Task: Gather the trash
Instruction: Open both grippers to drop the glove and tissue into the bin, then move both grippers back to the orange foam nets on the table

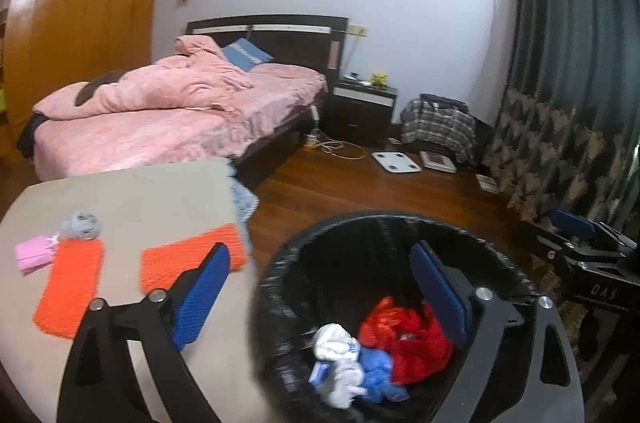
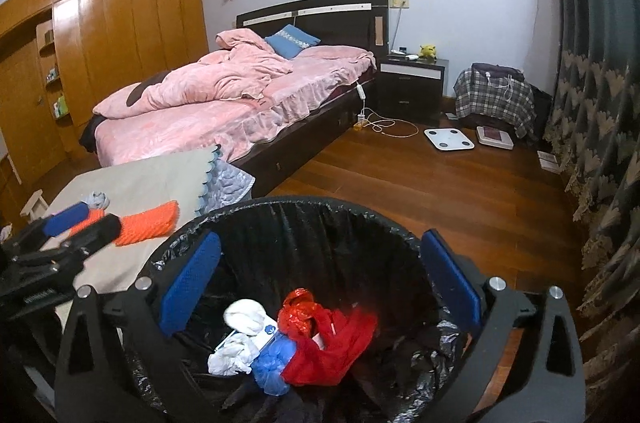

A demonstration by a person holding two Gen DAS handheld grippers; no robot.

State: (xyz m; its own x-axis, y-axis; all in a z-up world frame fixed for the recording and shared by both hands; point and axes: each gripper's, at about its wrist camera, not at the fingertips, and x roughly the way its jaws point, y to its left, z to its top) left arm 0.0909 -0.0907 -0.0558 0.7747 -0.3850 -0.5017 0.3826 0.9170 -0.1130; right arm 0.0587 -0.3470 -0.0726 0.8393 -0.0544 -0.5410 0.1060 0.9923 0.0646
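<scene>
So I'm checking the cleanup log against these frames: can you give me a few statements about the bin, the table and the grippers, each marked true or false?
1. The black bin already holds a red plastic bag. True.
2. The right gripper is clamped on a piece of trash. False: it is open and empty above the bin.
3. A crumpled grey wad lies on the table. True.
4. The pink packet is inside the bin. False: it lies on the table beside an orange mat.
5. The left gripper is open. True.
</scene>
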